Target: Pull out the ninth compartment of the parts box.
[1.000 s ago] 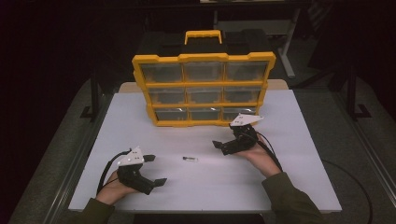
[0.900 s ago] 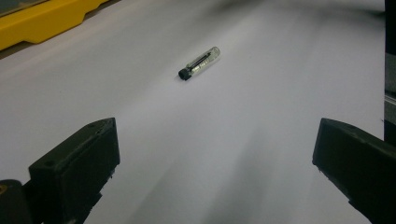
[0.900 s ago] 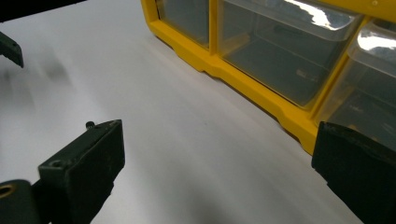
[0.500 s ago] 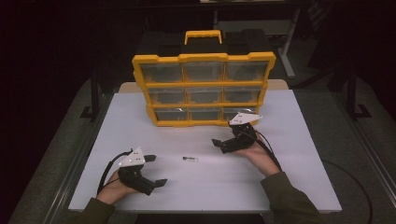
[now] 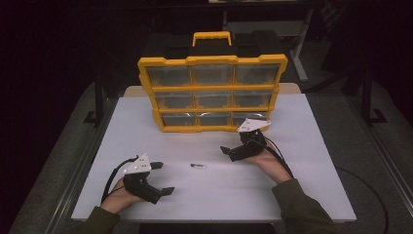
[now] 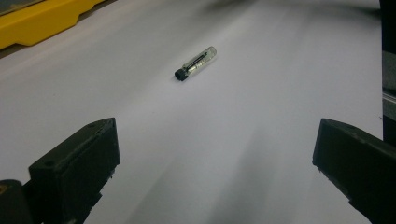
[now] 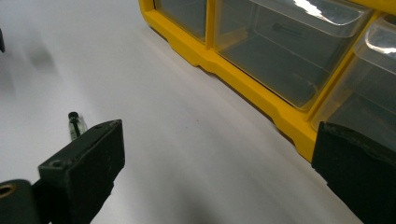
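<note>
A small clear vial with a black cap (image 5: 197, 166) lies flat on the white table (image 5: 311, 185), alone in the near middle, between the two grippers and touching neither. The left gripper (image 5: 160, 178) rests near the table's near left edge, held in a hand (image 5: 119, 195), its jaws spread wide apart and gripping nothing; in the left gripper view the vial (image 6: 196, 62) lies ahead of the open jaws, well beyond their tips. The right gripper (image 5: 230, 151) sits to the right of the vial, just in front of the yellow drawer organizer (image 5: 213, 88) that stands upright at the far middle of the table. Its jaws are also wide apart and bare; in the right gripper view the vial (image 7: 74, 124) peeks out beside the left jaw, and the organizer's clear drawers (image 7: 285, 51) rise on the right.
</note>
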